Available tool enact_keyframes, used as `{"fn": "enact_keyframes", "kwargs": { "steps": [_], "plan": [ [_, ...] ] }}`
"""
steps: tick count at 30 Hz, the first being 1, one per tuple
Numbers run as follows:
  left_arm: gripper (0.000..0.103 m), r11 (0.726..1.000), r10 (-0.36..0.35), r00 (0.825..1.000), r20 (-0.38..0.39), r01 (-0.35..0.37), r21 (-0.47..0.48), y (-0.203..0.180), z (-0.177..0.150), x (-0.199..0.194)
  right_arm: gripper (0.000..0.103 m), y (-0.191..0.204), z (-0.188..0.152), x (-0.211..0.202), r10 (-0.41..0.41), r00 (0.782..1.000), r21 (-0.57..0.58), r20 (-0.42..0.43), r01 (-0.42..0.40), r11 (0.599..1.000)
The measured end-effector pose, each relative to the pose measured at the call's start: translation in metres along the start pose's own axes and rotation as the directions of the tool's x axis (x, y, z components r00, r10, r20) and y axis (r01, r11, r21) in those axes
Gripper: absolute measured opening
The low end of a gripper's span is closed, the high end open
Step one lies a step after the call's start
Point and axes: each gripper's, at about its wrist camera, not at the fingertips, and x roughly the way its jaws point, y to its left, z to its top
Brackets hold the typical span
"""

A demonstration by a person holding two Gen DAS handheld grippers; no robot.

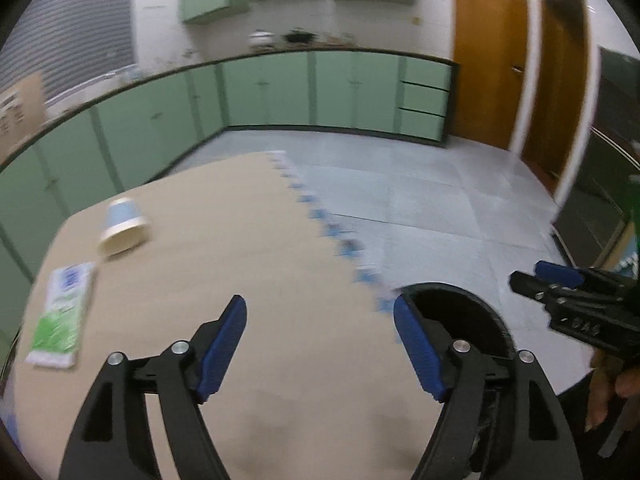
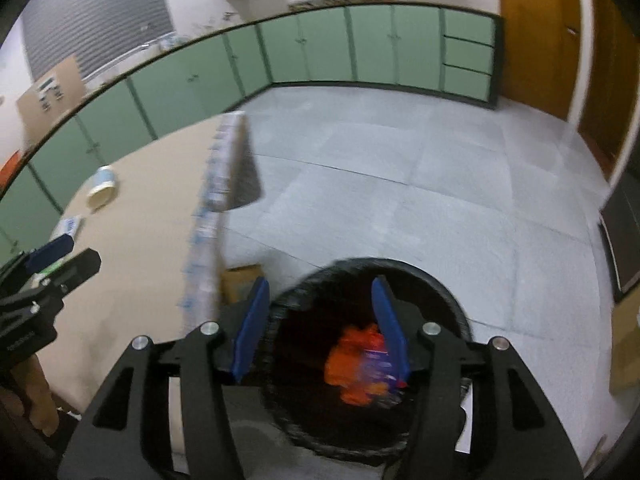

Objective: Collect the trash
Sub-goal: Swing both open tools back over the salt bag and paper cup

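My right gripper (image 2: 320, 328) hangs over the black trash bin (image 2: 448, 300), jaws apart, holding nothing; the orange wrapper (image 2: 352, 364) lies inside the bin. My left gripper (image 1: 320, 344) is spread wide and empty above the table (image 1: 248, 240). Beyond the bin, on the table's far side, the tipped paper cup (image 1: 122, 226) and the green-and-white packet (image 1: 62, 316) still wait. I judge the cup comes next: I should approach low, straddle its wall, and close gently so it doesn't roll or crush.

Beige table (image 1: 248, 240) with tipped paper cup (image 1: 122, 226) and tissue packet (image 1: 62, 314).
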Motion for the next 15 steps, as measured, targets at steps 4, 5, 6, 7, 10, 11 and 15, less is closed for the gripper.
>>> {"fn": "enact_keyframes", "kwargs": {
  "steps": [4,5,6,7,10,11,15],
  "plan": [
    [0.077,0.990,0.115,0.993,0.023,-0.112,-0.085,0.063,-0.020,-0.026,0.054,0.053,0.005,0.002,0.063,0.998,-0.072,0.008,-0.062,0.995],
    [0.077,0.985,0.146,0.989,0.026,-0.143,-0.100,0.078,-0.025,-0.031,0.054,0.071,0.006,0.004,0.085,0.996,-0.094,0.009,-0.084,0.992],
    [0.077,0.977,0.179,0.984,0.022,-0.175,-0.123,0.098,-0.032,-0.037,0.054,0.080,0.008,0.005,0.097,0.995,-0.106,0.007,-0.096,0.990],
    [0.077,0.972,0.195,0.981,0.019,-0.191,-0.138,0.111,-0.037,-0.040,0.054,0.093,0.010,0.007,0.111,0.994,-0.121,0.004,-0.110,0.987],
    [0.077,0.946,0.272,0.962,0.018,-0.264,-0.186,0.157,-0.051,-0.054,0.054,0.135,0.012,0.013,0.160,0.987,-0.170,-0.007,-0.159,0.973],
    [0.077,0.938,0.291,0.957,0.016,-0.282,-0.200,0.169,-0.055,-0.057,0.054,0.145,0.012,0.014,0.169,0.986,-0.180,-0.009,-0.168,0.969],
    [0.078,0.898,0.357,0.934,-0.005,-0.344,-0.275,0.224,-0.072,-0.063,0.054,0.188,0.012,0.024,0.206,0.978,-0.229,-0.031,-0.208,0.951]
  ]
}}
